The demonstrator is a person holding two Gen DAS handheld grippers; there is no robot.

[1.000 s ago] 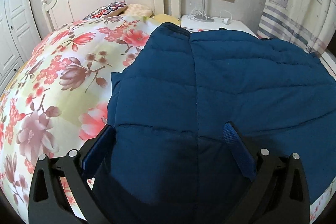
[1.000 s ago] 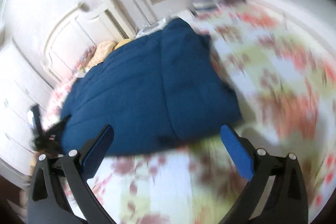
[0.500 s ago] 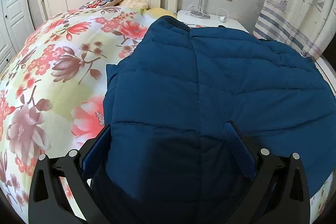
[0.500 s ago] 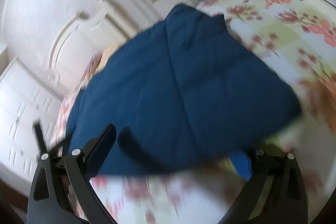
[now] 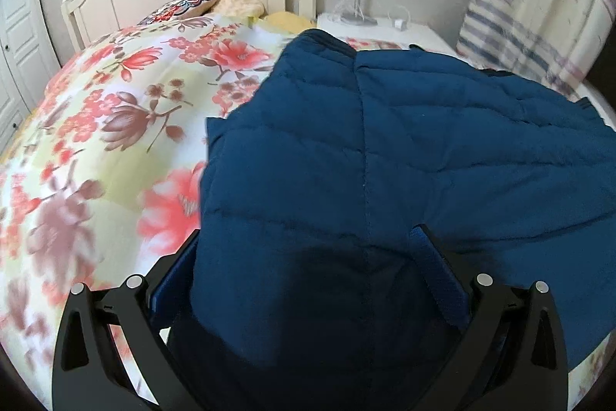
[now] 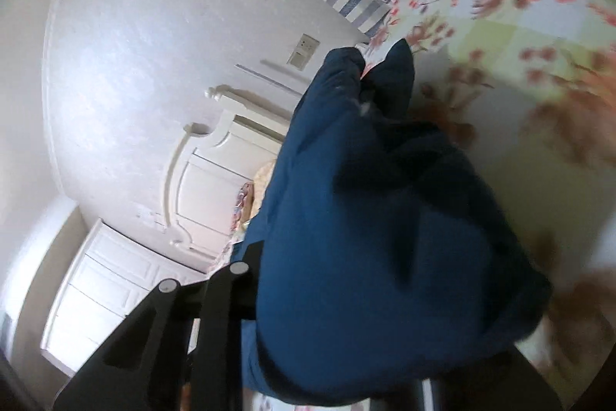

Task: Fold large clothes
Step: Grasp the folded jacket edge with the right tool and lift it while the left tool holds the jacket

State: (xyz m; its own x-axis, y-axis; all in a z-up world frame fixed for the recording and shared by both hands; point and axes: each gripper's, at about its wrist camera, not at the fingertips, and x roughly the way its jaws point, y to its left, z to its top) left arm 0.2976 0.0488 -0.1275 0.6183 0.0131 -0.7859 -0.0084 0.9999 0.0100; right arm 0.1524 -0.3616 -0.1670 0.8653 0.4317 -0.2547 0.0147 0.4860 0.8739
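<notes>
Left wrist view: the blue padded jacket (image 5: 385,149) lies spread across the floral bedspread (image 5: 115,126), filling the centre and right of the frame, its far end up near the yellow pillow (image 5: 287,20) and white nightstand (image 5: 385,26) at top centre. The near hem runs down between the fingers of the left claw (image 5: 308,264) at the bottom. The main risk here, as I judge it, is a shallow bite — the fabric is thick and puffy, and if the pads take only the outer shell the hem could slip out on the lift, or the fold could come out crooked. The left claw stands spread wide; the left pad sits at the jacket's left edge and the right pad lies on top of the cloth, with no sign of squeezing, so it pinches nothing yet.

Right wrist view: the frame is tilted and blurred; the jacket (image 6: 365,218) bulges from the bottom centre up toward the middle, with the headboard (image 6: 215,172) at left and the bedspread (image 6: 519,26) at upper right. The right claw (image 6: 338,353) has just been closing, and cloth is bunched between its jaws — it looks pressed together on a fold of jacket, though the pads themselves are buried. The danger on this side is a hasty grab catching too many layers, or some bedspread too, dragging the whole pile instead of one edge.
</notes>
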